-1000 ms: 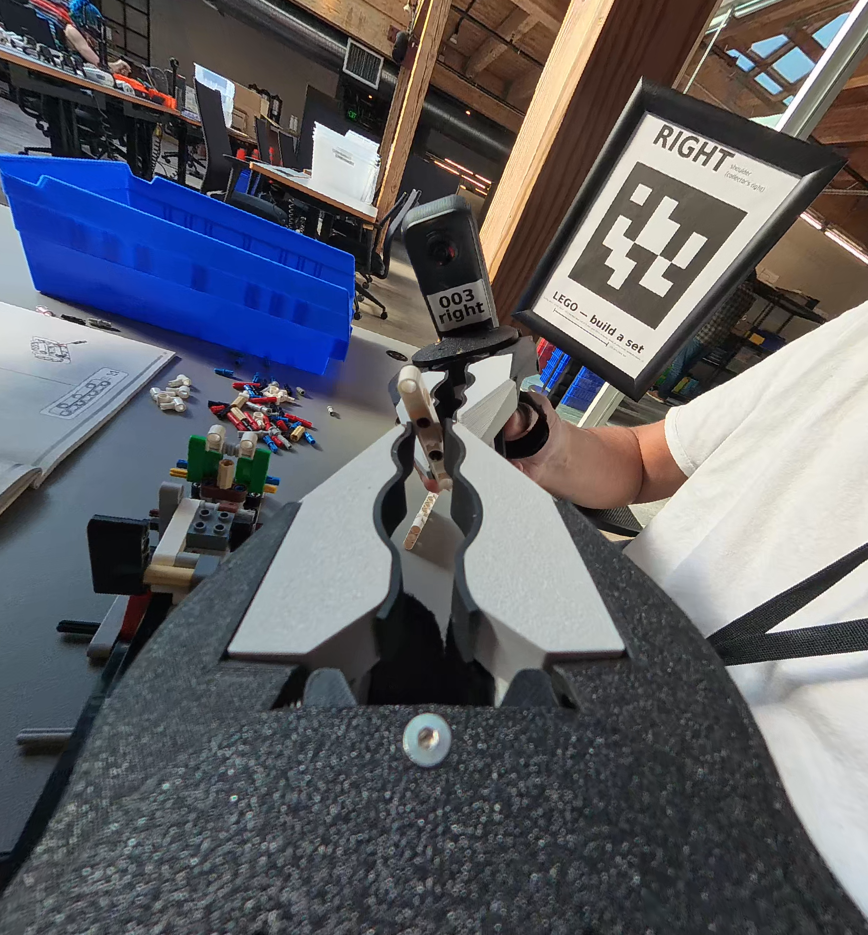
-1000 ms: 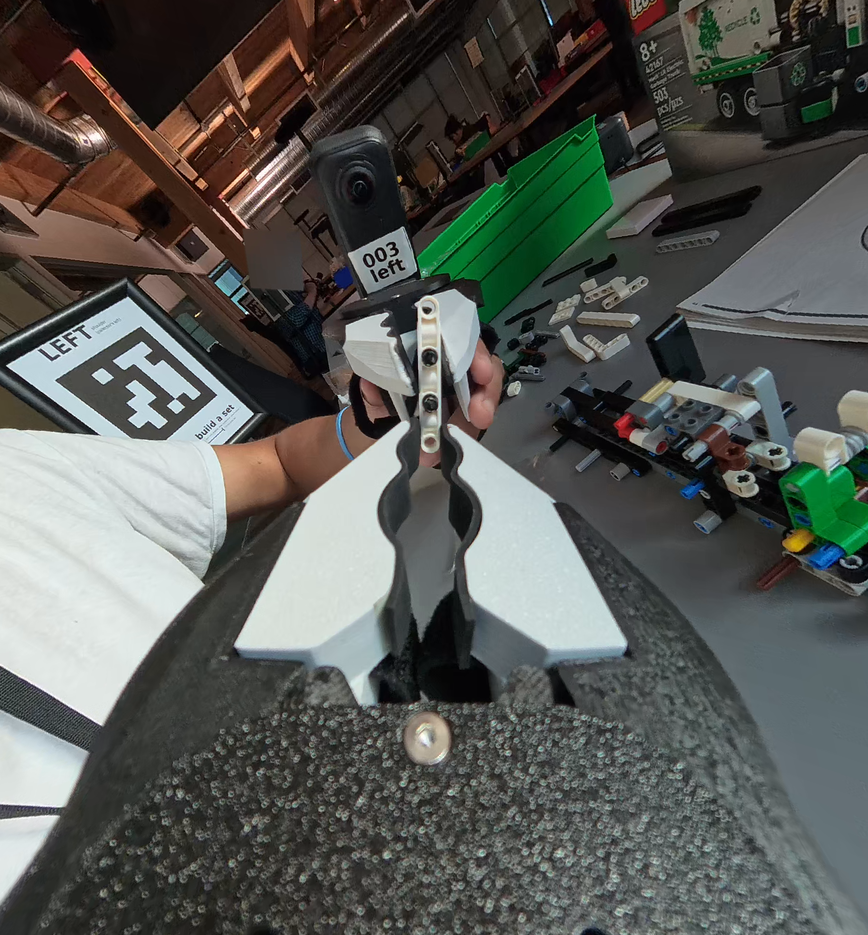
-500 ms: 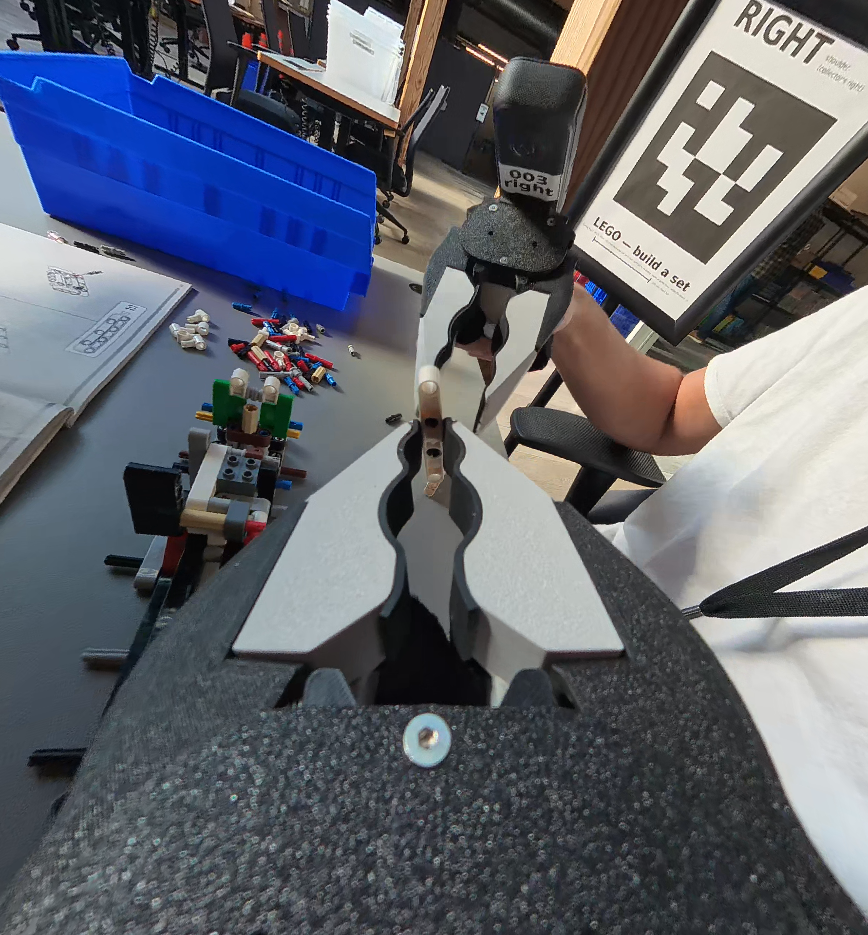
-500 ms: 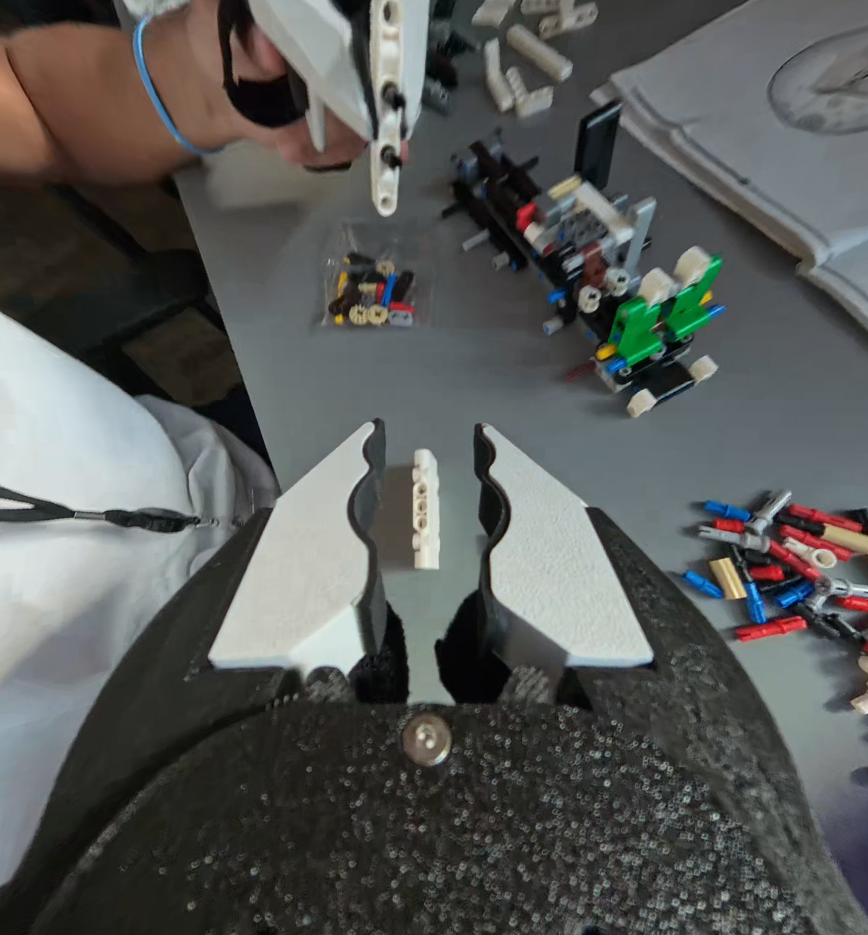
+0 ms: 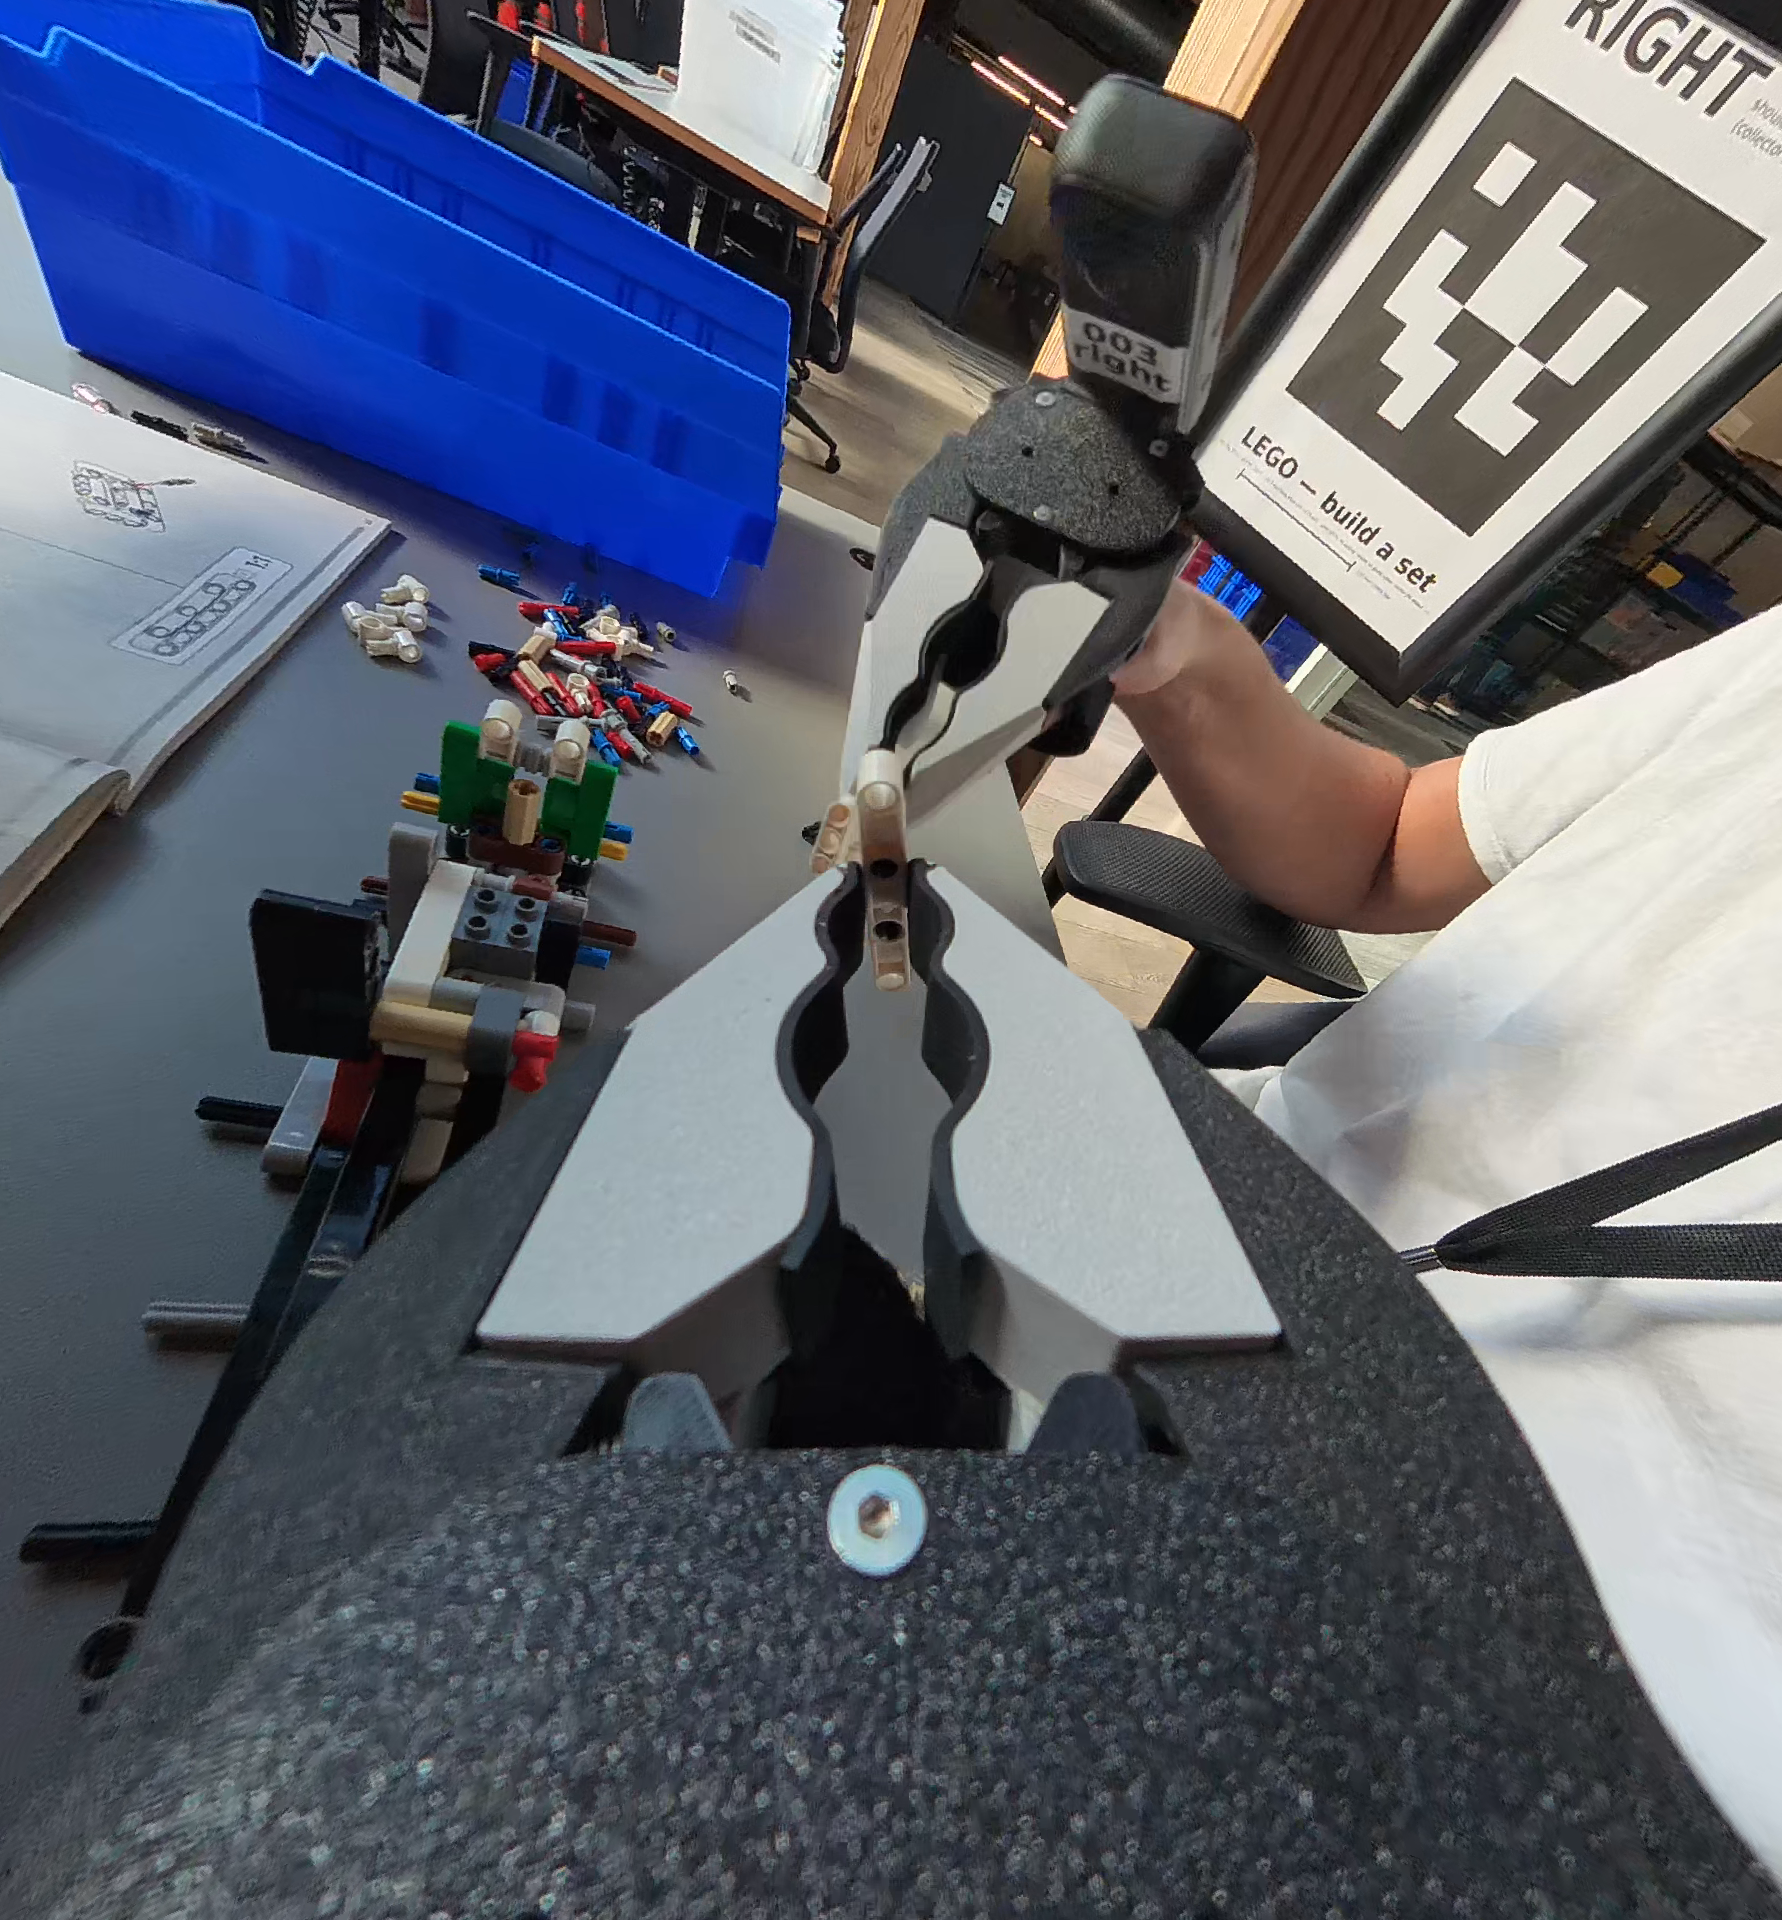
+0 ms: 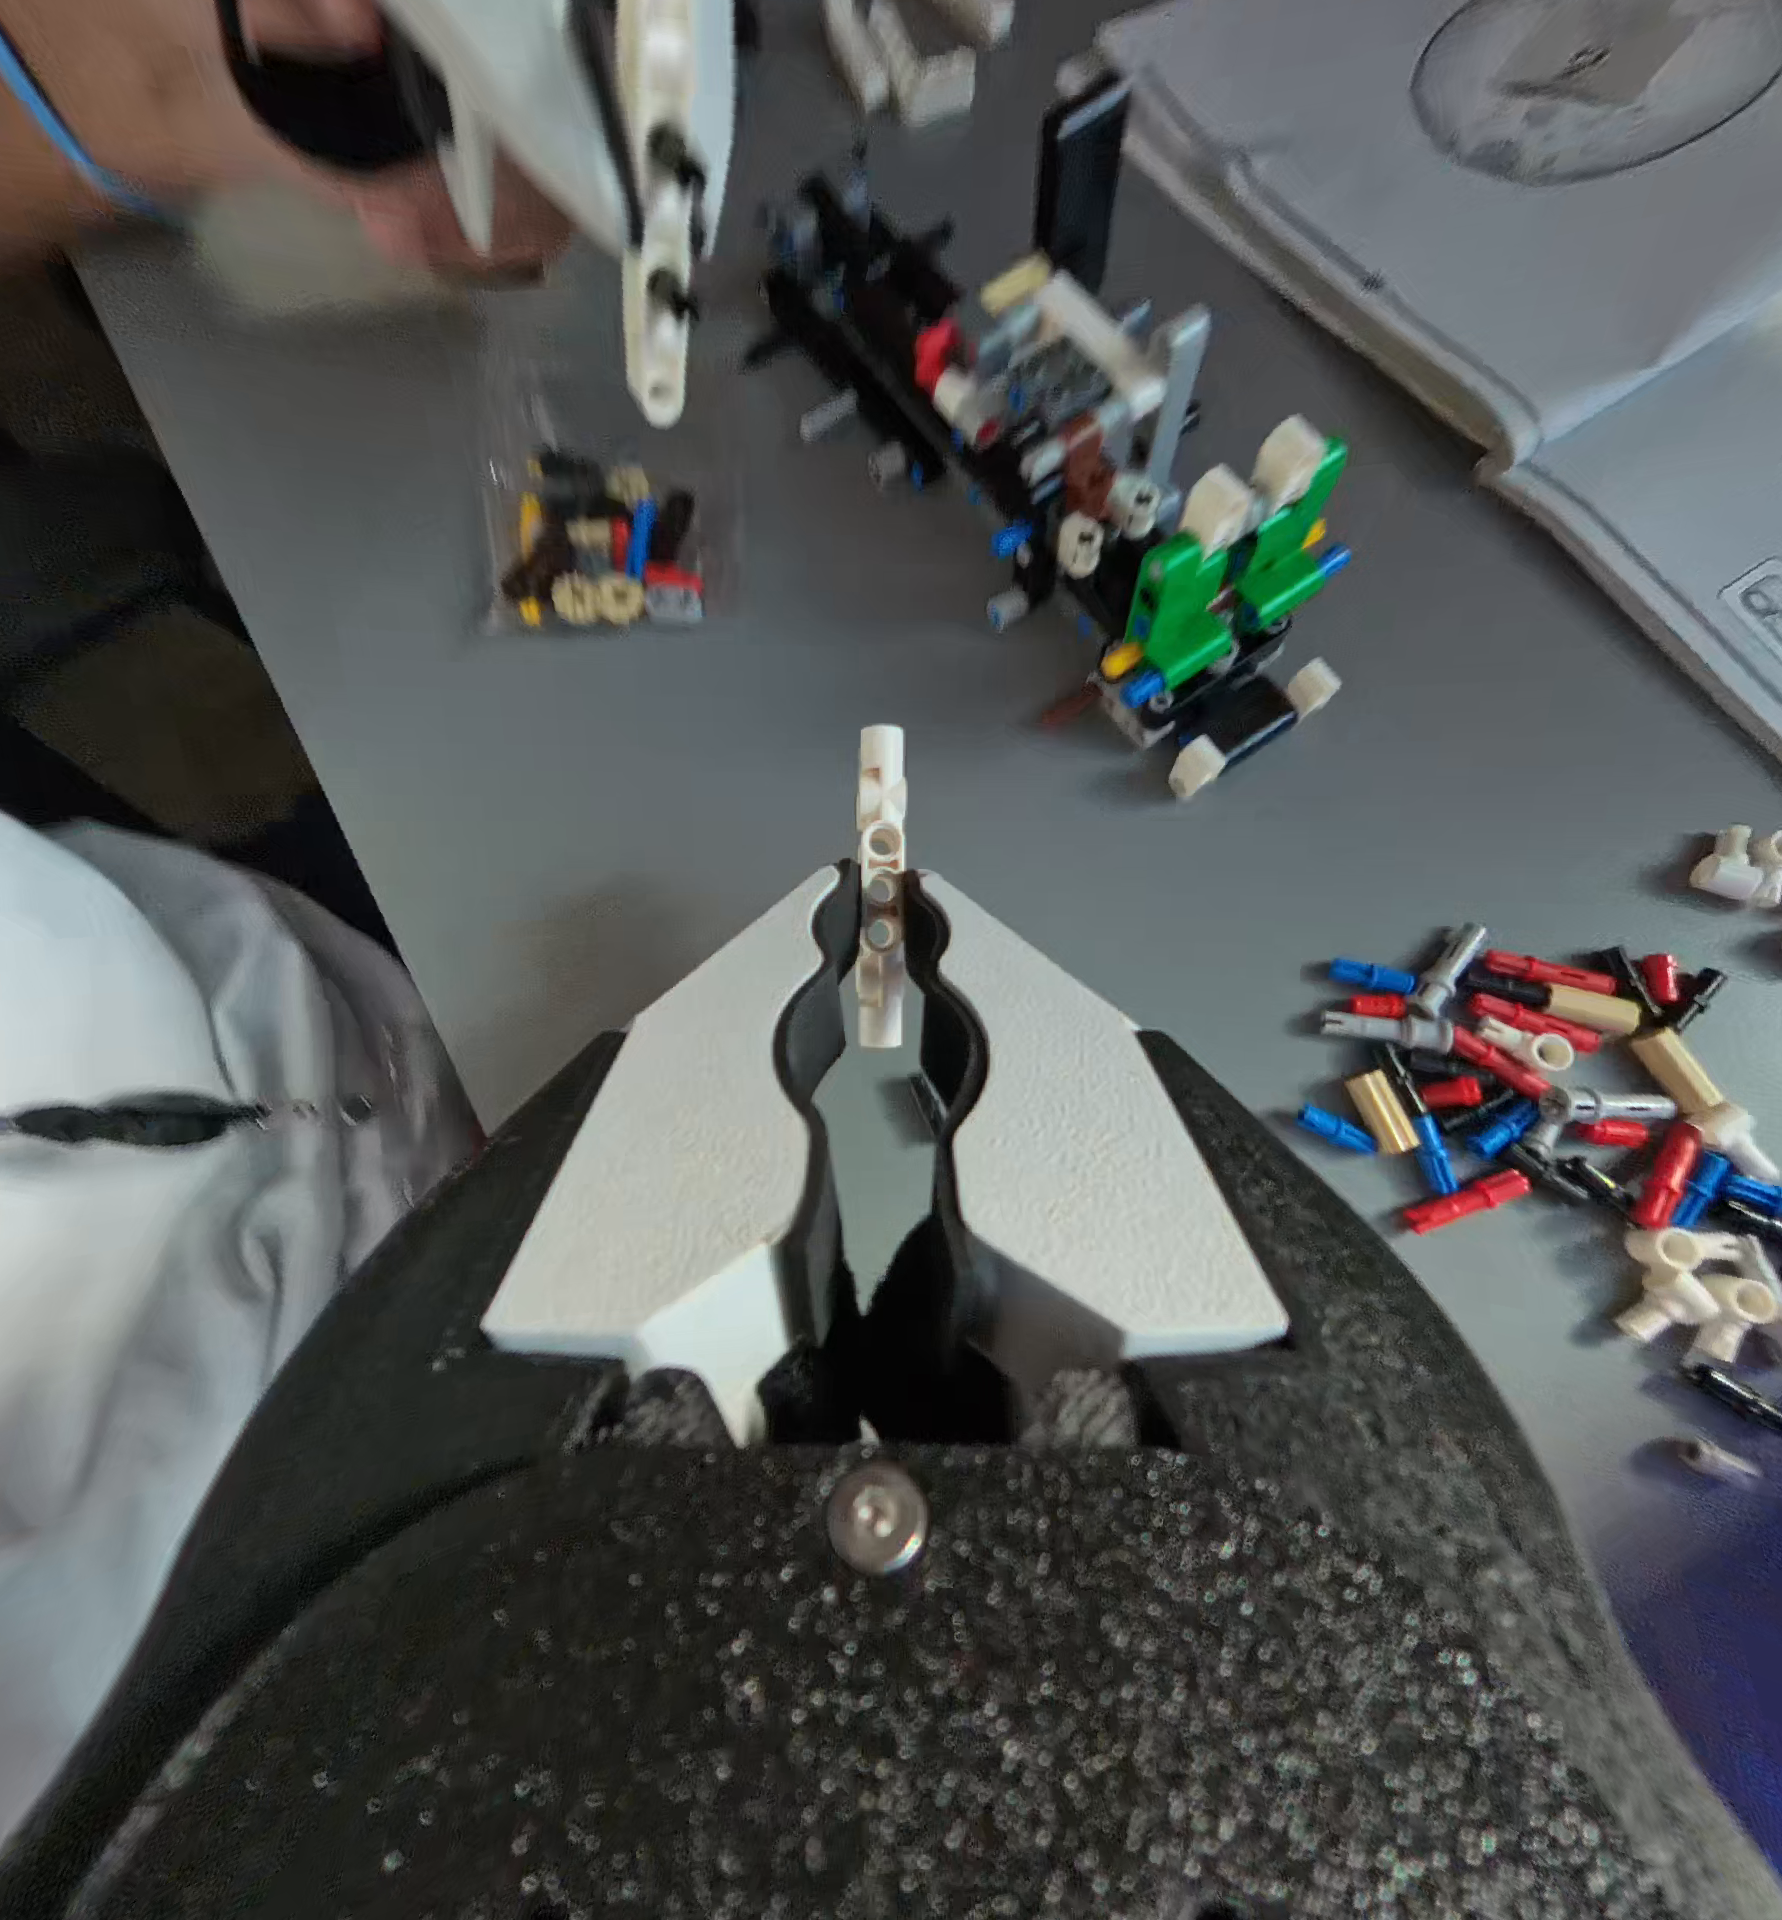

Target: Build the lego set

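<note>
My left gripper (image 5: pixel 885 878) is shut on a pale beam with black pins (image 5: pixel 885 914) and holds it above the grey table (image 5: pixel 87 1195). The beam also shows at the top of the right wrist view (image 6: pixel 658 312), blurred. My right gripper (image 6: pixel 882 878) is shut on a small white connector piece (image 6: pixel 881 821), low over the table near its front edge. In the left wrist view the right gripper (image 5: pixel 882 764) points down just beyond my left fingertips, with the white piece (image 5: pixel 833 831) at its tips.
A half-built brick model with green parts (image 5: pixel 471 935) (image 6: pixel 1126 468) stands on the table. Beside it lie a pile of red, blue and tan pins (image 6: pixel 1552 1091), a clear bag of small parts (image 6: pixel 596 561), an open booklet (image 5: pixel 87 623) and a blue bin (image 5: pixel 399 312).
My right gripper left the beam, swung down over the table, stood open around a white piece lying there, then shut on it. My left gripper kept the beam.
</note>
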Demonstrator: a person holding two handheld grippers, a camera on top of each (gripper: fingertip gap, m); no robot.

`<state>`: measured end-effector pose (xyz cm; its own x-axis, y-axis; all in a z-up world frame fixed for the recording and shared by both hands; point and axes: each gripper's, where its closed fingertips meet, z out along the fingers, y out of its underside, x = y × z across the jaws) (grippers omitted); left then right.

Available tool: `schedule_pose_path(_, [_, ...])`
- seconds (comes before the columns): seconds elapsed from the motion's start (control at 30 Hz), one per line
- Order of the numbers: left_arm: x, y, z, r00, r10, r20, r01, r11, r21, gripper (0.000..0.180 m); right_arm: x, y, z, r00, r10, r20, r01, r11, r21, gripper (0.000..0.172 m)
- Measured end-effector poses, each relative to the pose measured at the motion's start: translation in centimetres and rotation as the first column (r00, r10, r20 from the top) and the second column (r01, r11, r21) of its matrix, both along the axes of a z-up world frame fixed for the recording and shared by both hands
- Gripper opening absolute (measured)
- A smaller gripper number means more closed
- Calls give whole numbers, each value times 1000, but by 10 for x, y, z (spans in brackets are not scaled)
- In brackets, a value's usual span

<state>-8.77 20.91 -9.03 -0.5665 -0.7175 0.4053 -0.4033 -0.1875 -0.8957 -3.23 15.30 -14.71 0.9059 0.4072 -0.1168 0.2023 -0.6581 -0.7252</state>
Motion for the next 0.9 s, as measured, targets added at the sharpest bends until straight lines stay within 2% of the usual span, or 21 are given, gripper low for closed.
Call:
schedule_pose_path(0.03, [-1,0,3,1000,-1,21,1,1000,-7,5,0,12,18,987,-47,-152,59,995,77,6])
schedule_pose_path(0.07, [-1,-1,8,999,-5,45,6,1000,-24,5,-8,20,40,946,-28,-324,88,981,173,6])
schedule_pose_path(0.1, [-2,-1,11,998,-3,62,6,999,-46,5,-21,23,62,882,59,-468,80,959,272,6])
schedule_pose_path(0.13, [-2,-1,15,997,-3,74,8,998,-68,5,-29,27,75,829,99,-551,108,937,332,5])
schedule_pose_path(0.2, [-5,-3,22,995,-10,102,21,994,-106,5,-35,38,73,786,72,-615,182,922,341,6])
schedule_pose_path(0.3, [-5,-6,21,995,-18,93,28,994,-109,5,-41,44,86,653,116,-748,261,893,367,6])
schedule_pose_path(0.33, [-5,-6,21,996,-18,87,29,992,-120,5,-42,45,87,632,128,-764,267,890,370,6])
schedule_pose_path(0.57, [-5,-7,20,998,-47,45,57,966,-253,5,-47,46,88,621,165,-766,264,876,403,6])
schedule_pose_path(0.9, [-4,-8,17,998,-49,26,54,968,-247,5,-47,50,81,599,173,-782,251,887,388,6])
